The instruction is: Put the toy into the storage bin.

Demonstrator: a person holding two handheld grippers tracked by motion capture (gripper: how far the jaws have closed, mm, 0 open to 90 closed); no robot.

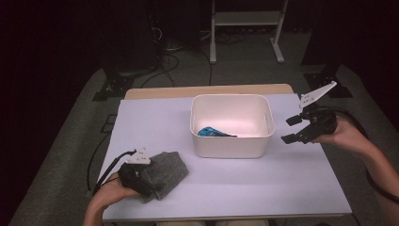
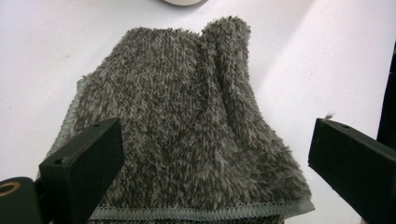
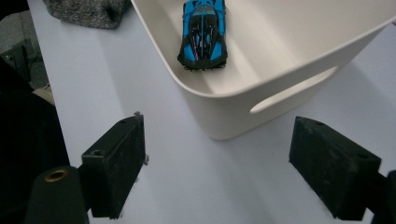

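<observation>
Both sets of fingers are spread wide; left gripper [image 1: 147, 184] straddles the grey cloth [image 1: 167, 170], bin [image 1: 231, 147] at its 1 o'clock; right gripper [image 1: 292, 130] idle.

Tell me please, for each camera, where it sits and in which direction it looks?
High view: above the person's side, facing forward and down on the table; both hands show, with left gripper and right gripper.
Left gripper view: rides the left gripper, looking along its open jaws at the grey cloth.
Right gripper view: rides the right gripper, looking past its open jaws at the white bin holding a blue toy car.
Shared: cloth, bin and car appear in the high and right gripper views.
</observation>
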